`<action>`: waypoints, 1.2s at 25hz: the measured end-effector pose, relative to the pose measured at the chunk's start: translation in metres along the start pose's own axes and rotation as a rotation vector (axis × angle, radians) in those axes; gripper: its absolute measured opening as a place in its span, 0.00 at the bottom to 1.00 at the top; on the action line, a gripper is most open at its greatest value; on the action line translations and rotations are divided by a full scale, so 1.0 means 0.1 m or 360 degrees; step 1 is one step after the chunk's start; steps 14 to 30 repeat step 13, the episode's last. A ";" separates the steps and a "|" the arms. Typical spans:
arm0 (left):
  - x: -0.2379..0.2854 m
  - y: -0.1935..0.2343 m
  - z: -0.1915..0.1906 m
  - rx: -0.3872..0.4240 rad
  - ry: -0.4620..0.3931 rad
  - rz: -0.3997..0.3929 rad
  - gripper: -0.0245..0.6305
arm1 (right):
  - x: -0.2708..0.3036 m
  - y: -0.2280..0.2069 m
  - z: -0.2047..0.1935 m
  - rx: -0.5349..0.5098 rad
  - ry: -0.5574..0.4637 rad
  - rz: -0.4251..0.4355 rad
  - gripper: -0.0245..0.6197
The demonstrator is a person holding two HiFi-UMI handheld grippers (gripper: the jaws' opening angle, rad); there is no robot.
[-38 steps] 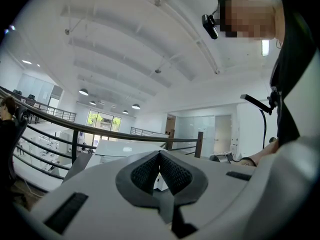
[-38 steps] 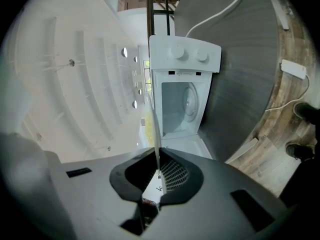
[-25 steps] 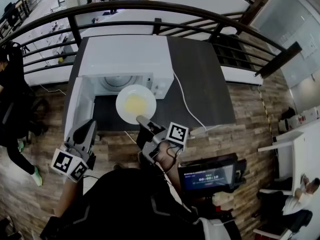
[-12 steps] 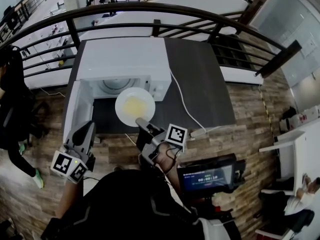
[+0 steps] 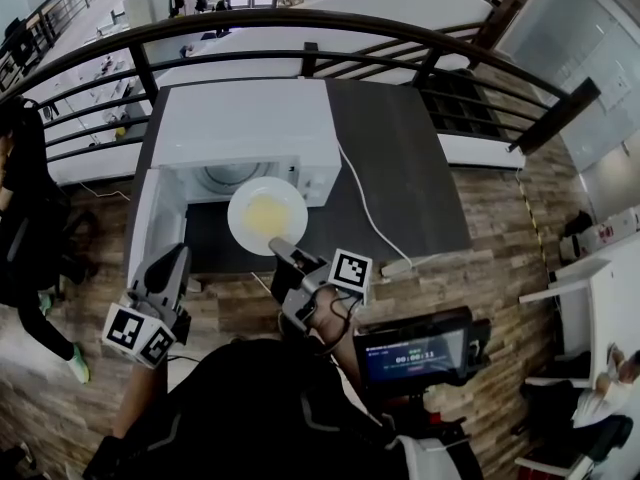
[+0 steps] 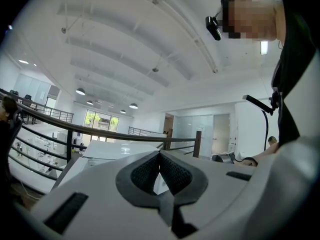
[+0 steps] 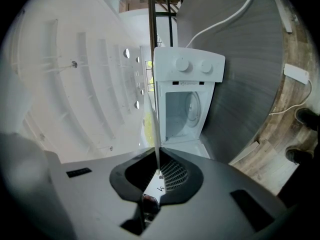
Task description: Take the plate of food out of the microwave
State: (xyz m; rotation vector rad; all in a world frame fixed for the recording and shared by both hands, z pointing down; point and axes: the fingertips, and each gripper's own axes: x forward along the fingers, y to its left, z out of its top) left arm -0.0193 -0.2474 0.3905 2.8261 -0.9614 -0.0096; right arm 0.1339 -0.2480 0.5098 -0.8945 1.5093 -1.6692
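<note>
A white plate [image 5: 266, 214] with yellow food hangs level just outside the open white microwave [image 5: 245, 128], above the dark table [image 5: 400, 168]. My right gripper [image 5: 283, 251] is shut on the plate's near rim. In the right gripper view the plate [image 7: 155, 134] shows edge-on as a thin line running up from between the pads of the right gripper [image 7: 158, 160], with the empty microwave [image 7: 189, 71] cavity behind it. The microwave door [image 5: 158, 218] stands swung out to the left. My left gripper [image 5: 170, 260] hovers low beside the door, shut and empty; the left gripper [image 6: 159, 156] has its pads meeting.
A white cable [image 5: 365, 208] runs from the microwave across the table to a power strip [image 5: 400, 265] at its front edge. A black railing [image 5: 300, 18] curves behind the table. A person [image 5: 20, 198] stands at the far left. A screen device [image 5: 415, 348] hangs at my chest.
</note>
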 end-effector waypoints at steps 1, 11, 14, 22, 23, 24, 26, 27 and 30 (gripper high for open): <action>0.00 0.00 0.00 0.0001 -0.0001 -0.0002 0.04 | 0.01 0.00 0.00 0.0000 0.0000 0.0001 0.06; 0.05 0.01 -0.02 -0.0003 -0.0001 -0.0008 0.04 | -0.01 -0.02 0.05 -0.0014 -0.0005 -0.0011 0.06; 0.06 0.00 -0.02 -0.0001 -0.0001 -0.0013 0.04 | -0.02 -0.02 0.07 -0.0016 -0.0010 -0.0015 0.06; 0.06 0.00 -0.02 -0.0001 -0.0001 -0.0013 0.04 | -0.02 -0.02 0.07 -0.0016 -0.0010 -0.0015 0.06; 0.06 0.00 -0.02 -0.0001 -0.0001 -0.0013 0.04 | -0.02 -0.02 0.07 -0.0016 -0.0010 -0.0015 0.06; 0.06 0.00 -0.02 -0.0001 -0.0001 -0.0013 0.04 | -0.02 -0.02 0.07 -0.0016 -0.0010 -0.0015 0.06; 0.06 0.00 -0.02 -0.0001 -0.0001 -0.0013 0.04 | -0.02 -0.02 0.07 -0.0016 -0.0010 -0.0015 0.06; 0.06 0.00 -0.02 -0.0001 -0.0001 -0.0013 0.04 | -0.02 -0.02 0.07 -0.0016 -0.0010 -0.0015 0.06; 0.06 0.00 -0.02 -0.0001 -0.0001 -0.0013 0.04 | -0.02 -0.02 0.07 -0.0016 -0.0010 -0.0015 0.06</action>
